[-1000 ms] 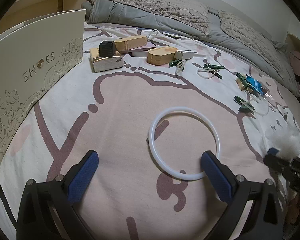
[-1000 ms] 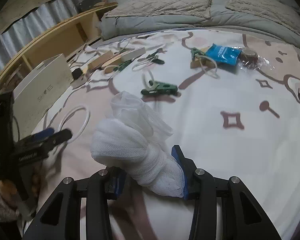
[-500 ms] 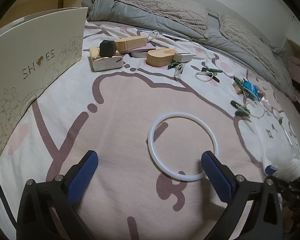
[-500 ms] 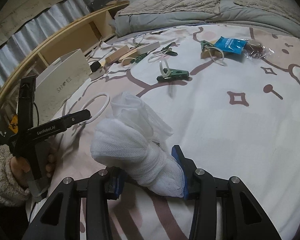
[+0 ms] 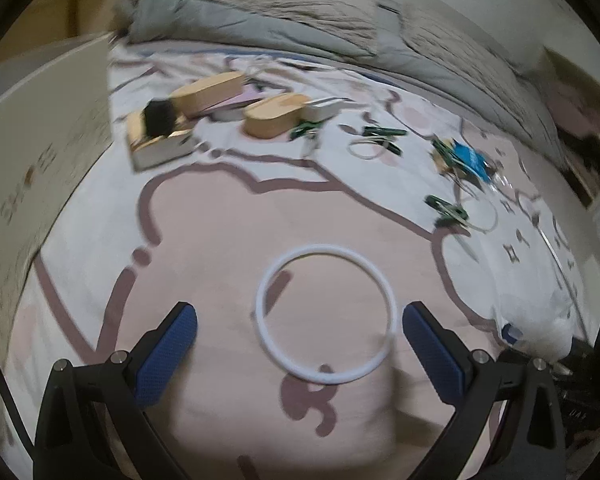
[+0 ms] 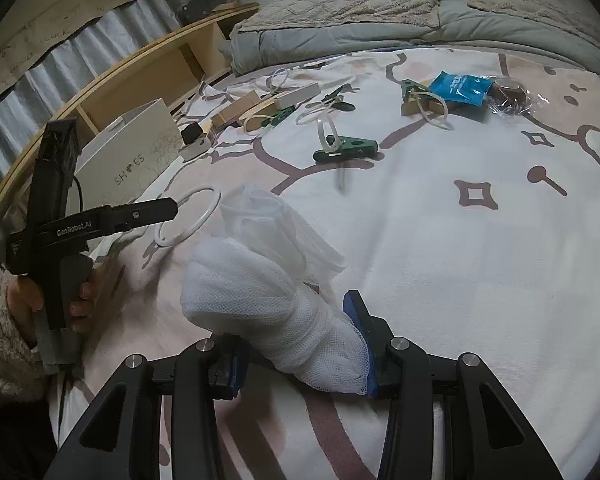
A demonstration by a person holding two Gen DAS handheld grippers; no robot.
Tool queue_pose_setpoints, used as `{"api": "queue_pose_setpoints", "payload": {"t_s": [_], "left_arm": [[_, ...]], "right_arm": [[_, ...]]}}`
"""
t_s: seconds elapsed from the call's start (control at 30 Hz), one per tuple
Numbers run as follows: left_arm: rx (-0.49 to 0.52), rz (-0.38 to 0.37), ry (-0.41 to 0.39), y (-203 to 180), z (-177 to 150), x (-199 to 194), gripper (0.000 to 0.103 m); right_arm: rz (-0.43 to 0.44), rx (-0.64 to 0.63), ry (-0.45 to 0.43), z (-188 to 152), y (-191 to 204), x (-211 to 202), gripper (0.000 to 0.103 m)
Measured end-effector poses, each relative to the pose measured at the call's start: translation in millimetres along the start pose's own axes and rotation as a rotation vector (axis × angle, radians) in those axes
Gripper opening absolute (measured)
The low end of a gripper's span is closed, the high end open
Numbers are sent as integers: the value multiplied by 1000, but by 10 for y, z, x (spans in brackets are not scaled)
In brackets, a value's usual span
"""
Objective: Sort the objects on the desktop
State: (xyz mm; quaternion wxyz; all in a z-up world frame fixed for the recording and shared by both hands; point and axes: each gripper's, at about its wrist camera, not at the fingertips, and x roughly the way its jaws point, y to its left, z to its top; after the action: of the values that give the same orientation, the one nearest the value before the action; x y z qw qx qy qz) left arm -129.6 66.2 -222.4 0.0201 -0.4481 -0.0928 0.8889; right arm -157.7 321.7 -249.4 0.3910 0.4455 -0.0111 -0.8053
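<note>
One white ring (image 5: 326,314) on the bedsheet (image 6: 480,280), framed by wide-open left gripper (image 5: 300,344). One white mesh bundle (image 6: 276,300) clamped in right gripper (image 6: 300,364). Two wooden boxes (image 5: 278,114), one shoebox (image 6: 140,152).

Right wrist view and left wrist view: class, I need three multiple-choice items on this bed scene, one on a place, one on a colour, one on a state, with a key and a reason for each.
1. Where does the white ring lie?
A. on the bedsheet, ahead of the left gripper
B. inside the shoe box
C. on the pillow

2. What colour is the snack packet?
A. red
B. blue
C. yellow

3. How do the right gripper jaws stand?
A. wide open, nothing between them
B. shut on a green clip
C. shut on the mesh bundle

Key: 1 A, the ring lies flat on the sheet in front of the open left jaws. 2 B, the packet at the far side is bright blue. 3 C, the blue pads press both sides of the white mesh.
</note>
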Motion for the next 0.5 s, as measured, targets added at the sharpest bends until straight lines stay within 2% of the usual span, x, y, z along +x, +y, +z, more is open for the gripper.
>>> {"api": "queue_pose_setpoints", "payload": {"t_s": [0.23, 0.37, 0.47, 0.5], "left_arm": [[62, 32, 26, -91, -12, 208, 103], [88, 65, 8, -121, -58, 237, 103], [94, 76, 1, -126, -80, 263, 103], [93, 76, 0, -123, -85, 264, 103]], "right_arm": [[-2, -4, 2, 4, -5, 4, 44], [-31, -14, 0, 8, 33, -23, 44], [-66, -44, 0, 17, 121, -50, 49], [-62, -46, 1, 27, 132, -56, 55]]}}
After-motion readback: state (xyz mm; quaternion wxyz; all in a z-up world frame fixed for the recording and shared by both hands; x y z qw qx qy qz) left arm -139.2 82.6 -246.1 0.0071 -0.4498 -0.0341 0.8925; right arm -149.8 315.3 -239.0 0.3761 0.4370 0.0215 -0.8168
